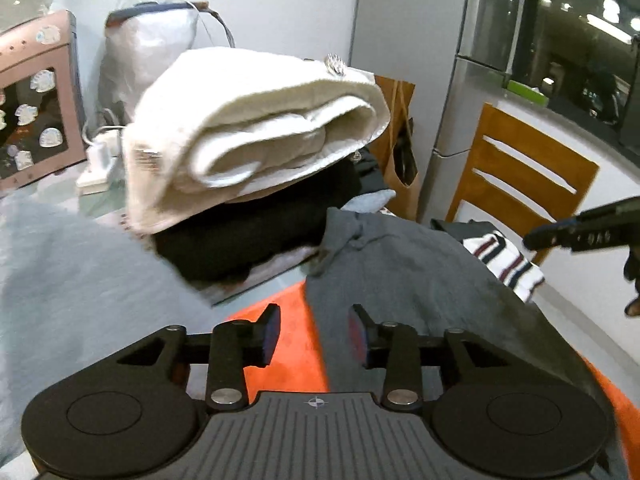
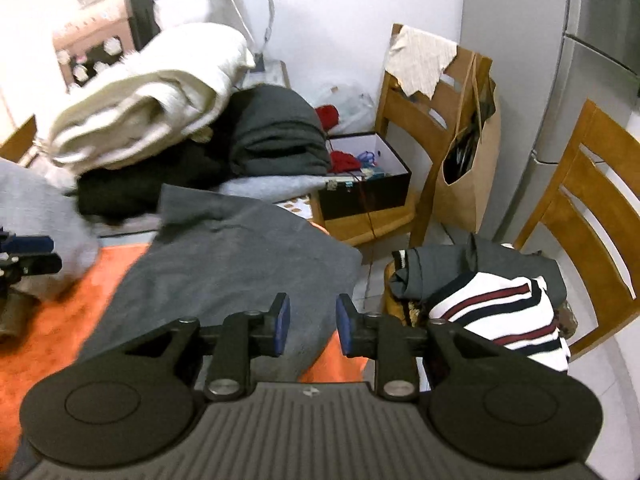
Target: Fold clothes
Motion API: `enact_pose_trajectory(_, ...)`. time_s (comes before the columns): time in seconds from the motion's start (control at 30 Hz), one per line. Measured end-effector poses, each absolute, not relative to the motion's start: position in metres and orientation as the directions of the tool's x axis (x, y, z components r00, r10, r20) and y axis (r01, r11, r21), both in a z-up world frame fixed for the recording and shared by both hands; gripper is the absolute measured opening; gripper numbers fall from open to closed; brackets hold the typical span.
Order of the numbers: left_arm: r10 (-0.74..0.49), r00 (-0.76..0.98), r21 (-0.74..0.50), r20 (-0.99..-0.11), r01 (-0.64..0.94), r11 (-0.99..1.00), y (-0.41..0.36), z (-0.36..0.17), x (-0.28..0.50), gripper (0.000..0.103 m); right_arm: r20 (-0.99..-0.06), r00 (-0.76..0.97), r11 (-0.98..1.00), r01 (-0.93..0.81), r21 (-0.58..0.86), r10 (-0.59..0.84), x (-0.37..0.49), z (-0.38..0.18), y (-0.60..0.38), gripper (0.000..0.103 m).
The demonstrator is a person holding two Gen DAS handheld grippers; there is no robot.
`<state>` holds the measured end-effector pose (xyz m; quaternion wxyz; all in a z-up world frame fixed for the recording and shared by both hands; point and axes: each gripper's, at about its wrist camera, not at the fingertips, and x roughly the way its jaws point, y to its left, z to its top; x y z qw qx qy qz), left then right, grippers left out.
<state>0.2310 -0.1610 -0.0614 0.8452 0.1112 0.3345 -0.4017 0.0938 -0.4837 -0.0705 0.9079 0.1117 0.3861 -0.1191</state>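
A dark grey garment (image 1: 420,272) (image 2: 240,256) lies spread over an orange cloth-covered surface (image 1: 292,344) (image 2: 60,320). My left gripper (image 1: 314,334) hovers open over the garment's left edge, where grey meets orange, with nothing between its pads. My right gripper (image 2: 312,324) is open over the garment's right front corner, also holding nothing. The right gripper (image 1: 560,236) shows at the right edge of the left wrist view, and the left gripper (image 2: 28,256) at the left edge of the right wrist view. A light grey garment (image 1: 60,280) (image 2: 32,200) lies to the left.
Behind the garment is a pile: a rolled cream blanket (image 1: 248,120) on black clothes (image 1: 260,220). A striped shirt (image 2: 500,312) lies on a wooden chair (image 2: 592,200) to the right. An open box (image 2: 368,184) and a paper bag (image 2: 468,168) sit on another chair.
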Motion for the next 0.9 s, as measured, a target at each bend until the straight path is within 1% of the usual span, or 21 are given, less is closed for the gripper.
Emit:
enact_pose_trajectory(0.23, -0.574, 0.465, -0.068, -0.674, 0.734, 0.675, -0.086, -0.030, 0.184, 0.048, -0.712, 0.698, 0.942, 0.287, 0.175, -0.080, 0.028, -0.031, -0.445, 0.033)
enact_pose_trajectory(0.37, -0.556, 0.476, -0.085, -0.682, 0.702, 0.707, -0.041, -0.021, 0.154, 0.050, -0.709, 0.704, 0.945, 0.261, 0.198, -0.046, -0.007, -0.018, -0.410, 0.038)
enact_pose_trajectory(0.43, -0.549, 0.474, -0.109, -0.689, 0.681, 0.724, -0.015, -0.020, 0.139, 0.050, -0.710, 0.704, 0.947, 0.245, 0.206, -0.028, -0.023, -0.014, -0.390, 0.038)
enact_pose_trajectory(0.63, -0.513, 0.482, -0.129, -0.710, 0.627, 0.768, 0.056, -0.025, 0.099, 0.051, -0.720, 0.694, 0.947, 0.216, 0.237, 0.022, -0.060, -0.020, -0.322, 0.038)
enact_pose_trajectory(0.7, -0.497, 0.484, -0.127, -0.720, 0.613, 0.780, 0.078, -0.030, 0.087, 0.053, -0.723, 0.690, 0.945, 0.212, 0.248, 0.035, -0.069, -0.025, -0.301, 0.038)
enact_pose_trajectory(0.73, -0.486, 0.490, -0.115, -0.724, 0.609, 0.785, 0.088, -0.033, 0.081, 0.055, -0.724, 0.688, 0.944, 0.210, 0.254, 0.041, -0.073, -0.027, -0.291, 0.038)
enact_pose_trajectory(0.9, -0.426, 0.531, -0.040, -0.733, 0.591, 0.806, 0.135, -0.046, 0.050, 0.055, -0.732, 0.678, 0.941, 0.206, 0.268, 0.060, -0.092, -0.038, -0.247, 0.039)
